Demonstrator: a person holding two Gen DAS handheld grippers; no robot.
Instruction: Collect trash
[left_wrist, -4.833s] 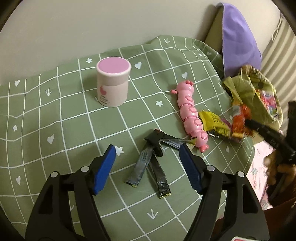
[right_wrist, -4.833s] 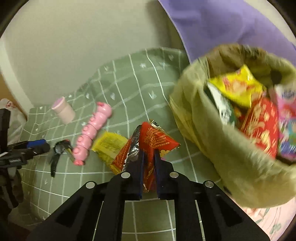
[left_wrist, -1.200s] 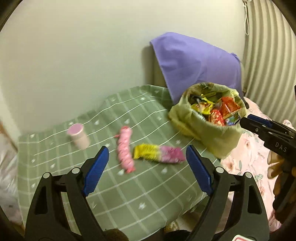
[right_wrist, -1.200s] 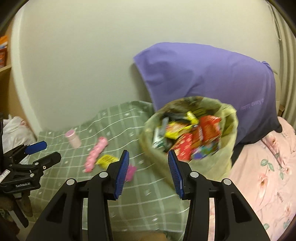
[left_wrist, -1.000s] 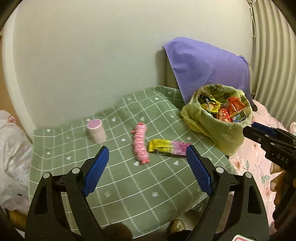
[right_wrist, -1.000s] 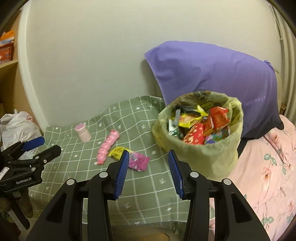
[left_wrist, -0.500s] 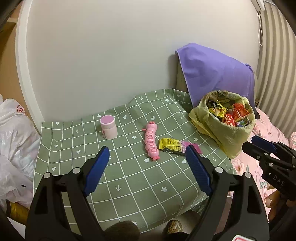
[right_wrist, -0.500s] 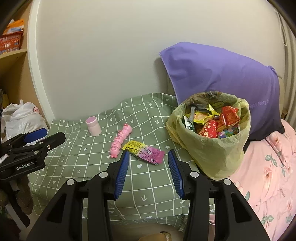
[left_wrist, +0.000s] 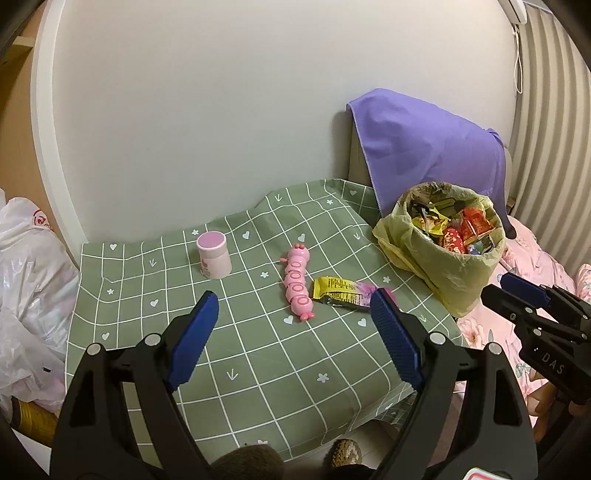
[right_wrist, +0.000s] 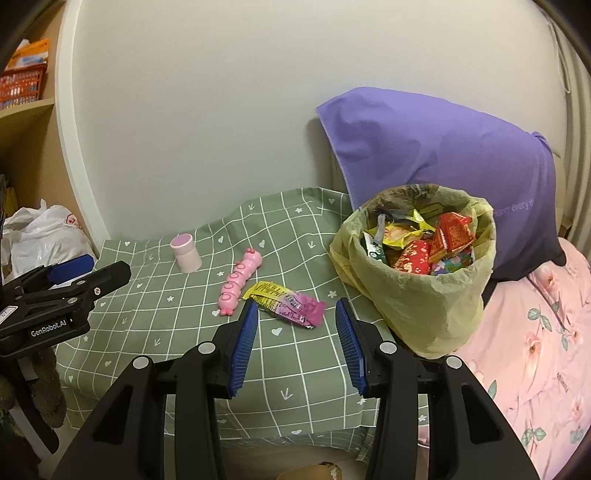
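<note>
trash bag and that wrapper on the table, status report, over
Left gripper and right gripper both open, empty, held back from the table. Yellow-pink wrapper lying flat beside pink caterpillar toy. Trash bag open, full of wrappers. Path to wrapper clear.

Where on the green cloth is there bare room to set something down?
Free: the near half of the cloth, before the cup and toy, and its left side. Crowded: the right, where the wrapper lies between toy and trash bag.
</note>
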